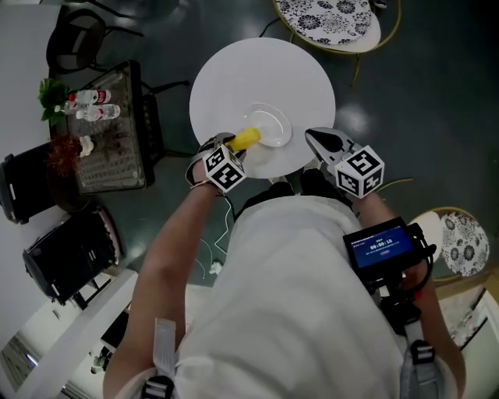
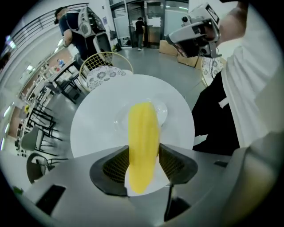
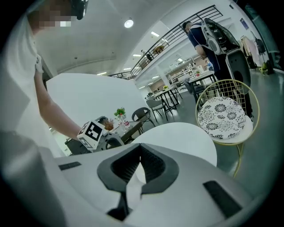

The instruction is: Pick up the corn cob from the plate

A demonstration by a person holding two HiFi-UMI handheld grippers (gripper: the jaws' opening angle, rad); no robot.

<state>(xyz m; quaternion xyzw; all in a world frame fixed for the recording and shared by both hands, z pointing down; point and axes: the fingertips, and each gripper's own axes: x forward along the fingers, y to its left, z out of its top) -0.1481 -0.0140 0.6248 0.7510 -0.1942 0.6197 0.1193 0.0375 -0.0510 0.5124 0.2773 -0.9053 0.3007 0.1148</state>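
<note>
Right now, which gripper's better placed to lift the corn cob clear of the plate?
Left. The left gripper is shut on the corn cob at the edge of the plate. The right gripper is empty, jaws together, off at the table edge.

One corn cob (image 1: 246, 139). One plate (image 1: 277, 117), near the table's near edge. One round white table (image 1: 234, 70). Two grippers: left gripper (image 1: 231, 143) and right gripper (image 1: 313, 137), both at the near edge. Two marker cubes (image 1: 224, 170), one per gripper. Two chairs with patterned cushions: one (image 1: 327, 19) past the table's far edge, one (image 1: 461, 241) off its right side. One dark side table (image 1: 117, 156) off the left side, with two bottles (image 1: 92, 98) and one plant (image 1: 51, 92) at its far end. One screen device (image 1: 382, 243). Two people (image 2: 73, 29) in the background of the left gripper view.
</note>
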